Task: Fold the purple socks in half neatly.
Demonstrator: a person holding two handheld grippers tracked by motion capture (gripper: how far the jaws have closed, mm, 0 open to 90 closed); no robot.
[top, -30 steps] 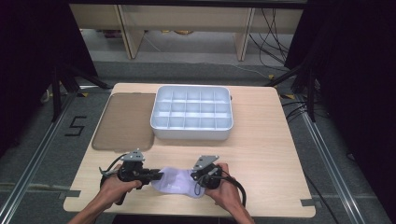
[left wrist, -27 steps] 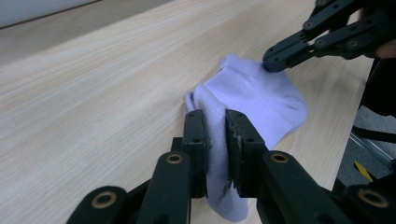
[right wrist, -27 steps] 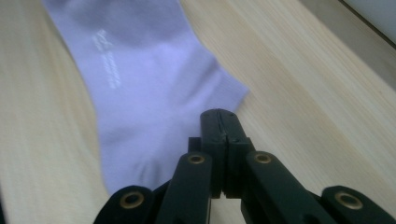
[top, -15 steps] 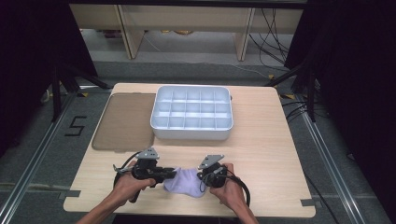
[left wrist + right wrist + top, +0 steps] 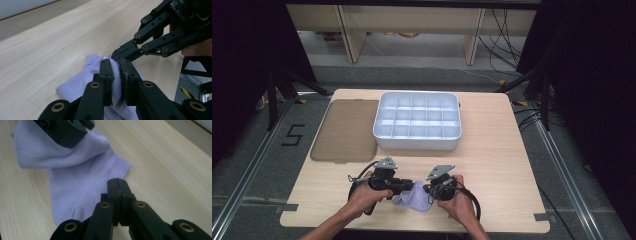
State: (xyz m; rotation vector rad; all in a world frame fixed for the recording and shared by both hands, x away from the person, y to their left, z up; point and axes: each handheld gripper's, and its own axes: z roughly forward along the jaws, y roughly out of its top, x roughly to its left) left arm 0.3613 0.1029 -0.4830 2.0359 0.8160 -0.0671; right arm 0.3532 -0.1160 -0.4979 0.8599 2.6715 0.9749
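Pale lilac cotton sock (image 5: 413,197) now bunched at near table edge, no longer flat: folding underway. Left gripper (image 5: 115,75) clamped on a fold; right gripper (image 5: 117,195) pinched shut over its hem.

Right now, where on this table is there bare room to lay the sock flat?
Bare wood lies right of the white compartment tray, and along the strip between it and the grippers. It's crowded at the near edge, where both grippers meet on the lilac sock, and beside the brown mat.

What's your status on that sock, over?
Left gripper shut on the lavender sock, fold lifted. Right gripper jaws together at the sock's edge; hold unclear. Divided tray and brown mat stand apart behind. Nothing in the way.
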